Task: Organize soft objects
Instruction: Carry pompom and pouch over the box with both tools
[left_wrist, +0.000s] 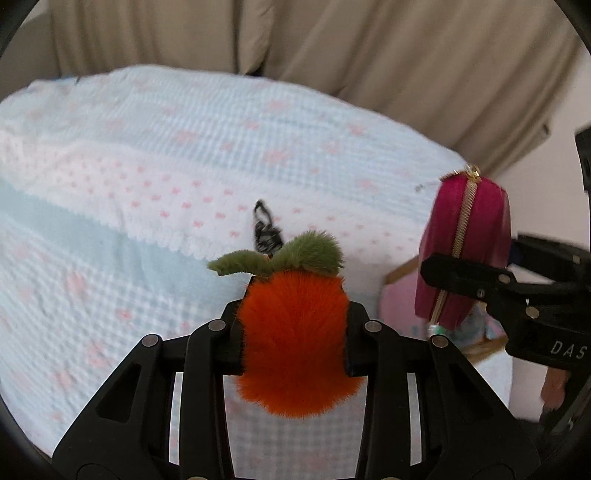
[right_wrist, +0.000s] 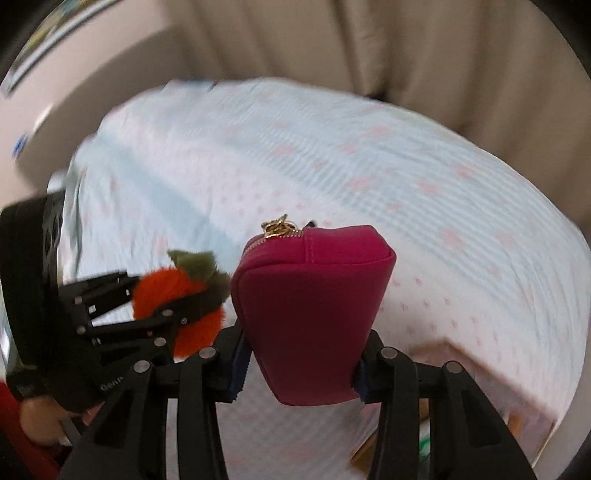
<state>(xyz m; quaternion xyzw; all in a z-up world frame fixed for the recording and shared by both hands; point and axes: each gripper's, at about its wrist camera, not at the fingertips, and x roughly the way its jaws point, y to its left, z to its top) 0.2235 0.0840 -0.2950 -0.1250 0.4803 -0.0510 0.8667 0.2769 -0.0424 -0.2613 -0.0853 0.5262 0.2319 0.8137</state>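
Up close in the left wrist view: left gripper (left_wrist: 293, 343) clamped tight on a fuzzy orange plush fruit (left_wrist: 293, 339), fur bulging out above and below the pads, two olive-green leaves (left_wrist: 280, 254) sticking up on top plus a small black loop or clip (left_wrist: 266, 230) poking out behind them. Held up off the bed, nothing touching it but the jaws. Off to the right in the same view, right gripper (left_wrist: 476, 284) pinching a magenta zip pouch (left_wrist: 463, 251) near its lower half, gold zipper (left_wrist: 458, 240) running up the side facing the camera, pull tab at the top. Same pouch front and centre in the right wrist view (right_wrist: 310, 314), squeezed between the right gripper's (right_wrist: 301, 373) blue-edged pads, zipper end up and away from the lens, also clear of the bed. Plush just left of it there (right_wrist: 173, 291), nearly brushing the pouch, can't tell if actually touching. Bit of a hand (right_wrist: 37, 417) under the left gripper at the lower left. Further back, a bedspread (left_wrist: 184, 147) in pale blue and white with little pink bows, pretty blurry. A wooden edge (left_wrist: 402, 267) peeking out at the bed's right corner. Beige curtain (left_wrist: 369, 48) behind everything.
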